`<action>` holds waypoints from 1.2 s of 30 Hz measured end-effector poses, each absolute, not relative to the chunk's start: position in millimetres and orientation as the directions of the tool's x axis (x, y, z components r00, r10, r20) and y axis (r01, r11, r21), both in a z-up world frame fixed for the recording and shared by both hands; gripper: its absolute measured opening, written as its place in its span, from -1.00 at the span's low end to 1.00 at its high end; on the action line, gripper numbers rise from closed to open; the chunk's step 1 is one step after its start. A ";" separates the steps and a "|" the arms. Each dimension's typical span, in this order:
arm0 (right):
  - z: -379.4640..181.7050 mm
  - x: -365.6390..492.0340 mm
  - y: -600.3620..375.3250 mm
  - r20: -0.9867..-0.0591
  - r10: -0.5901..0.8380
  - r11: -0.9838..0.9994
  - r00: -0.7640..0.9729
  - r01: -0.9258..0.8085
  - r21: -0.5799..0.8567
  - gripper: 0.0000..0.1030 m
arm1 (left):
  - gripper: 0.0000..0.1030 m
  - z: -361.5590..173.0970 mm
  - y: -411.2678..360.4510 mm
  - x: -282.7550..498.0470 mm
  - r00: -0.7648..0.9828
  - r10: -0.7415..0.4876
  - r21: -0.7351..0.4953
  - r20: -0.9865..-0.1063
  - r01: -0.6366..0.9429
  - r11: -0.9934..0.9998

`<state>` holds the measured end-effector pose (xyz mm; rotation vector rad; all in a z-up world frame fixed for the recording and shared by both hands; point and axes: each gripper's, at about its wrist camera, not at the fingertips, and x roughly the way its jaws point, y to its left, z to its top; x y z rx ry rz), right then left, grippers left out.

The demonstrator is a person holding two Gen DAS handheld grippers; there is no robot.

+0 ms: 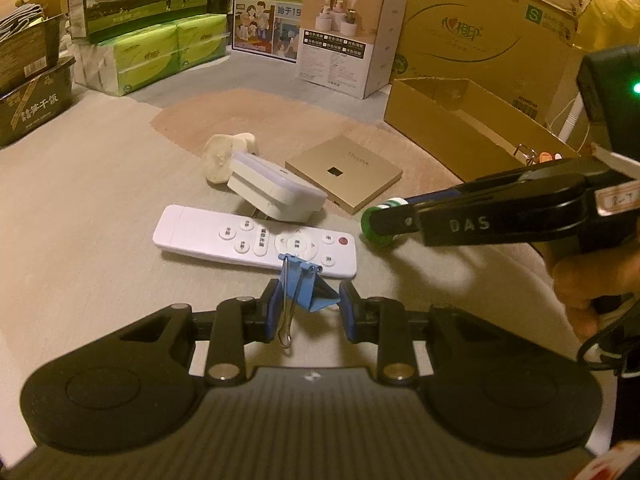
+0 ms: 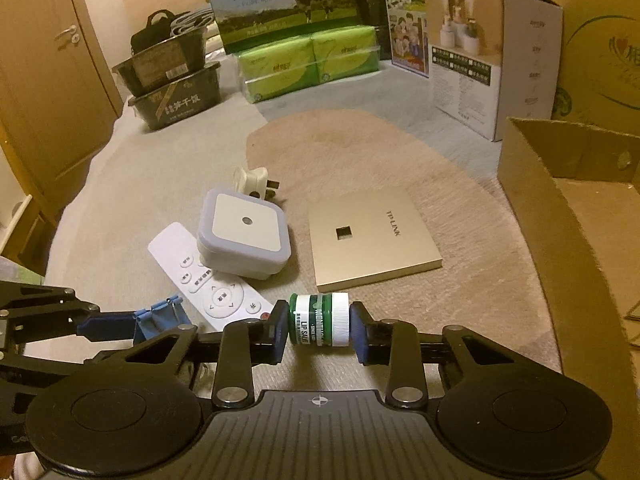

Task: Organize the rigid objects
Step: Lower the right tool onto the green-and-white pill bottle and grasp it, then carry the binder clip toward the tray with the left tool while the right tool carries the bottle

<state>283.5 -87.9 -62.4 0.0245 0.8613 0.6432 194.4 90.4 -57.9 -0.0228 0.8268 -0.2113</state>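
My left gripper (image 1: 308, 312) is shut on a blue binder clip (image 1: 306, 286), also seen in the right wrist view (image 2: 160, 320). My right gripper (image 2: 319, 328) is shut on a green lip salve jar (image 2: 319, 320) with a white lid, low over the bed; the jar also shows in the left wrist view (image 1: 378, 226). On the bed lie a white remote (image 1: 256, 242), a white night light (image 2: 244, 236), a white plug adapter (image 2: 254, 180) and a gold TP-LINK panel (image 2: 372, 240).
An open cardboard box (image 2: 560, 216) stands at the right. Milk cartons, green tissue packs (image 2: 312, 62), a humidifier box (image 2: 492, 60) and dark tubs (image 2: 176, 92) line the back. A door is at the left.
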 end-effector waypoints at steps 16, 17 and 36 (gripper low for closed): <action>-29.5 236.7 -126.2 -0.680 0.513 0.834 0.524 -0.491 0.250 -0.38 | -0.48 -33.4 69.1 156.5 0.663 -0.197 -0.112 -0.722 0.169 0.979; -27.3 234.2 -129.0 -0.678 0.511 0.836 0.528 -0.488 0.250 -0.38 | -0.48 -31.6 67.6 153.5 0.663 -0.200 -0.115 -0.721 0.170 0.979; 13.7 172.7 -179.0 -0.634 0.501 0.853 0.589 -0.460 0.247 -0.38 | -0.48 9.4 42.0 97.8 0.694 -0.190 -0.101 -0.694 0.168 0.981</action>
